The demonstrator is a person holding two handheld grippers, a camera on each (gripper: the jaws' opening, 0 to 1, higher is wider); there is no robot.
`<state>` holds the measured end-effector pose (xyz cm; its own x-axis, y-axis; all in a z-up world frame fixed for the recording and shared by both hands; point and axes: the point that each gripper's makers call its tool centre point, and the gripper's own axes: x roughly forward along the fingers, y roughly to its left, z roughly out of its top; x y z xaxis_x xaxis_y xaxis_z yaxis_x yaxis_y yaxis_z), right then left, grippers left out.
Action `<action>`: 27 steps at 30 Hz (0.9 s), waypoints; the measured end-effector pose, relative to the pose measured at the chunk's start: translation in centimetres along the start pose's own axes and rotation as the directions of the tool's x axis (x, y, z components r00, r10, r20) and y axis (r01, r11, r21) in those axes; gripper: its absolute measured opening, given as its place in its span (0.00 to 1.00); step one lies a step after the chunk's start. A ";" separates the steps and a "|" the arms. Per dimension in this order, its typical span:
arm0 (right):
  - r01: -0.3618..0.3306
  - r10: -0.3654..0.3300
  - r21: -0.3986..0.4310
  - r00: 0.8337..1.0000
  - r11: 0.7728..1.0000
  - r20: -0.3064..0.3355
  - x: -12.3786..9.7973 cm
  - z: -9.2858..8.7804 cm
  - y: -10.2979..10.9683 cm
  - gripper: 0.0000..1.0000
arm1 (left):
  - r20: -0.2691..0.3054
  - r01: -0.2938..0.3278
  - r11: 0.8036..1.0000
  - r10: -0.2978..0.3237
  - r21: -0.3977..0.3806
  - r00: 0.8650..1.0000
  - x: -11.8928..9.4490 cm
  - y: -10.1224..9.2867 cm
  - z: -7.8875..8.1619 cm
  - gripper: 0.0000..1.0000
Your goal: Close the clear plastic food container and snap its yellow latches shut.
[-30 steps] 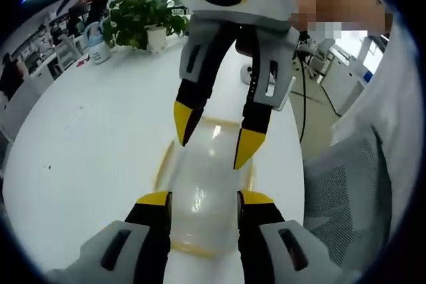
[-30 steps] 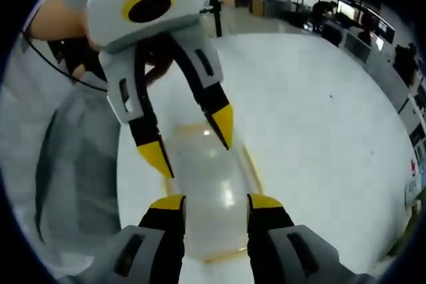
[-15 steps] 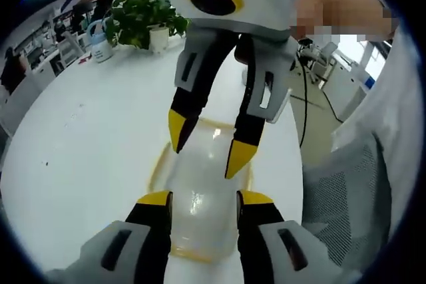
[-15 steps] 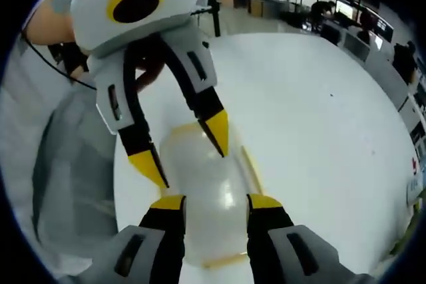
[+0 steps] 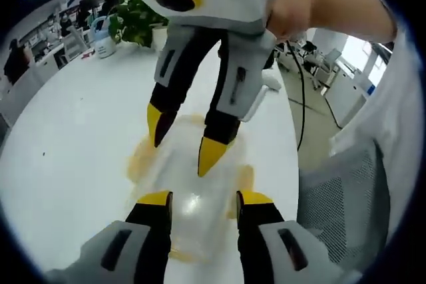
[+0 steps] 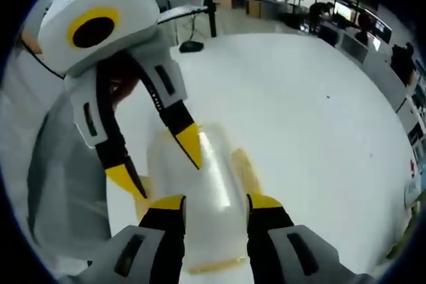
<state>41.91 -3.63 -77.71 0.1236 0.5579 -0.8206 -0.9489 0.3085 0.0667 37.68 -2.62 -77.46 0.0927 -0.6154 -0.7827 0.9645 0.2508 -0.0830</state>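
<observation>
Container: clear food container (image 5: 190, 184) (image 6: 200, 184) lies on the white desk (image 5: 73, 138) (image 6: 313, 118), near the desk edge beside the person.
Left tongs (image 5: 198, 197) (image 6: 162, 161): open, jaws astride the container.
Right tongs (image 6: 216, 201) (image 5: 180, 144): open, tips over the lid.
Free room: wide bare desk on the far side.

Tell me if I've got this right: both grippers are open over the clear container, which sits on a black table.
Not quite. The table is white, not black, as the right gripper view shows. The rest holds: the left gripper and right gripper are both open over the clear container.
</observation>
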 end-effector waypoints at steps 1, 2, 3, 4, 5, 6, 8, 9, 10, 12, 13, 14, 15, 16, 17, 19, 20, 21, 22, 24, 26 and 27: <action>0.010 -0.010 -0.005 1.000 1.000 -0.002 0.0 0.0 -0.3 0.35 | -0.002 0.001 1.000 -0.001 0.000 1.000 0.0 -0.1 -0.1 0.38; 0.014 -0.014 -0.004 1.000 1.000 -0.001 0.0 0.1 -0.4 0.35 | -0.001 0.001 1.000 -0.001 -0.003 1.000 0.0 -0.2 -0.1 0.39; 0.015 -0.015 0.000 1.000 1.000 0.003 0.0 0.2 -0.6 0.35 | 0.004 0.005 1.000 -0.004 -0.015 1.000 0.0 -0.4 0.0 0.39; 0.012 -0.012 0.007 1.000 1.000 0.007 0.0 0.3 -0.6 0.35 | 0.006 0.010 1.000 -0.009 -0.019 1.000 0.0 -0.6 -0.1 0.39; 0.011 -0.011 0.007 1.000 1.000 0.007 0.1 0.4 -0.6 0.35 | 0.006 0.012 1.000 -0.011 -0.017 1.000 0.1 -0.9 -0.1 0.39; 0.011 -0.011 0.005 1.000 1.000 0.006 0.1 0.4 -0.7 0.36 | 0.002 0.012 1.000 -0.012 -0.010 1.000 0.2 -1.1 -0.2 0.40; 0.008 -0.008 0.003 1.000 1.000 0.003 0.2 0.5 -0.7 0.36 | -0.014 0.005 1.000 -0.005 0.008 1.000 0.3 -1.3 -0.5 0.40; 0.005 -0.005 0.002 1.000 1.000 0.003 0.3 0.5 -0.7 0.36 | -0.016 0.005 1.000 -0.004 0.011 1.000 0.3 -1.3 -0.5 0.40; 0.004 -0.004 0.002 1.000 1.000 0.002 0.3 0.5 -0.7 0.36 | -0.014 -0.002 1.000 0.003 0.016 1.000 0.3 -1.3 -0.4 0.40; 0.002 -0.002 0.001 1.000 1.000 0.002 0.4 0.6 -0.7 0.37 | -0.011 -0.008 1.000 0.008 0.010 1.000 0.3 -1.3 -0.3 0.41; 0.002 -0.002 0.000 1.000 1.000 0.001 0.4 0.6 -0.8 0.37 | -0.009 -0.009 1.000 0.009 0.008 1.000 0.3 -1.3 -0.3 0.41; 0.001 -0.001 0.001 1.000 1.000 0.000 0.5 0.6 -0.8 0.37 | -0.008 -0.012 1.000 0.012 0.008 1.000 0.3 -1.3 -0.3 0.41; -0.001 0.001 0.001 1.000 1.000 -0.001 0.6 0.6 -0.8 0.37 | -0.010 -0.015 1.000 0.015 0.010 1.000 0.4 -1.3 -0.4 0.41; -0.002 0.002 0.001 1.000 1.000 -0.003 0.6 0.5 -0.9 0.37 | -0.012 -0.017 1.000 0.017 0.011 1.000 0.4 -1.4 -0.4 0.41; -0.002 0.002 0.000 1.000 1.000 -0.005 0.7 0.6 -0.9 0.37 | -0.012 -0.020 1.000 0.020 0.015 1.000 0.4 -1.4 -0.5 0.41; -0.005 0.005 0.001 1.000 1.000 -0.006 0.8 0.6 -1.0 0.37 | -0.008 -0.027 1.000 0.027 0.012 1.000 0.4 -1.4 -0.4 0.41; -0.006 0.006 0.002 1.000 1.000 -0.007 0.8 0.6 -1.0 0.37 | -0.008 -0.028 1.000 0.028 0.009 1.000 0.4 -1.4 -0.4 0.41; -0.007 0.007 0.000 1.000 1.000 -0.009 0.9 0.6 -1.0 0.37 | -0.008 -0.029 1.000 0.029 0.007 1.000 0.4 -1.5 -0.5 0.42; -0.007 0.007 0.000 1.000 1.000 -0.011 1.0 0.5 -1.0 0.37 | -0.009 -0.030 1.000 0.030 0.007 1.000 0.4 -1.5 -0.5 0.42; -0.014 0.014 0.002 1.000 1.000 -0.015 1.2 0.5 -1.0 0.37 | -0.006 -0.039 0.999 0.039 0.009 0.999 0.4 -1.5 -0.5 0.42; -0.017 0.017 0.001 1.000 1.000 -0.019 1.3 0.4 -1.0 0.37 | -0.009 -0.047 0.999 0.047 0.024 0.999 0.5 -1.5 -0.5 0.42; -0.019 0.019 0.000 1.000 1.000 -0.023 1.5 0.3 -1.1 0.37 | -0.013 -0.053 0.998 0.053 0.038 0.999 0.5 -1.5 -0.6 0.42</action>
<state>43.24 -2.92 -78.81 0.0991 0.5454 -0.8323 -0.9510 0.2982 0.0821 36.11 -2.90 -78.07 0.1405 -0.5913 -0.7941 0.9670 0.2541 -0.0181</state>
